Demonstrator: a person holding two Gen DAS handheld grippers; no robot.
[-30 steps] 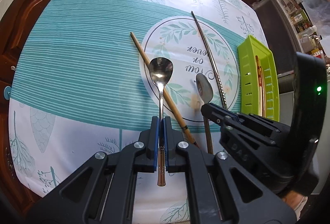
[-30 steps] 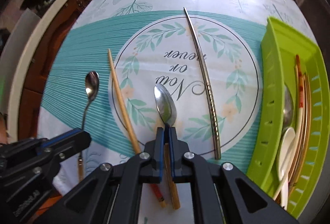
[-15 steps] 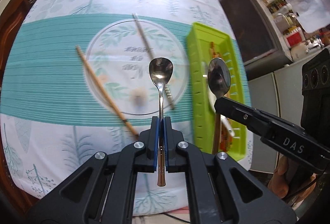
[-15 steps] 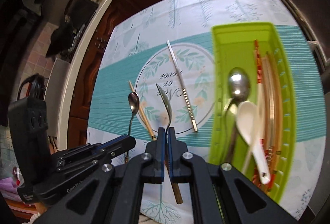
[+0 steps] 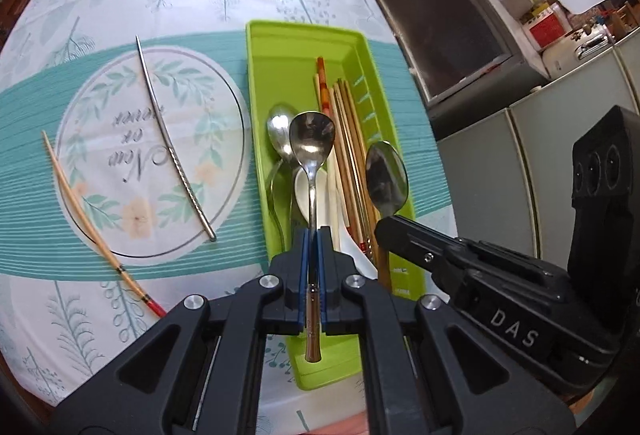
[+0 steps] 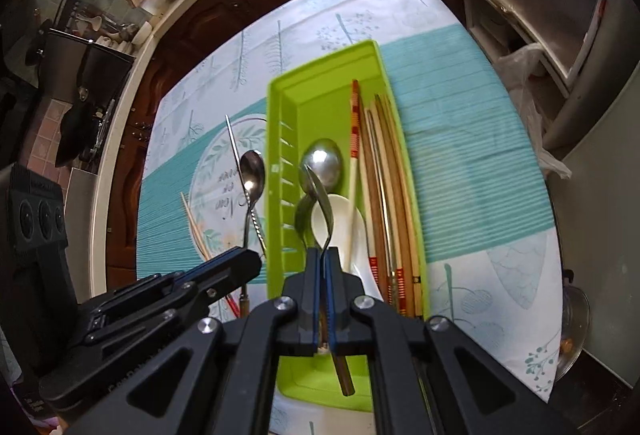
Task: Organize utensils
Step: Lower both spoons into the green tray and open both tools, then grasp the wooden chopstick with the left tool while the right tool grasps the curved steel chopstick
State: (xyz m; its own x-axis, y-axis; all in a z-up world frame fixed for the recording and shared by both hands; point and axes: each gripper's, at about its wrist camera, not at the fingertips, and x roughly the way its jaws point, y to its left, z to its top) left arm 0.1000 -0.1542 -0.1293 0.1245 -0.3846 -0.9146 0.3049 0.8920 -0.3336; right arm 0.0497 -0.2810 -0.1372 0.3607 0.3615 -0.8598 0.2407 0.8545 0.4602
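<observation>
My left gripper (image 5: 313,235) and right gripper (image 6: 322,255) each clamp a metal spoon (image 5: 311,143), handles lengthwise above the green tray (image 5: 256,75).

Even daylight, bright. Glare spots on the held spoon bowl (image 5: 311,139). Strong fisheye bending, dark vignette at corners. Slight motion blur on the far background; shadows soft.
</observation>
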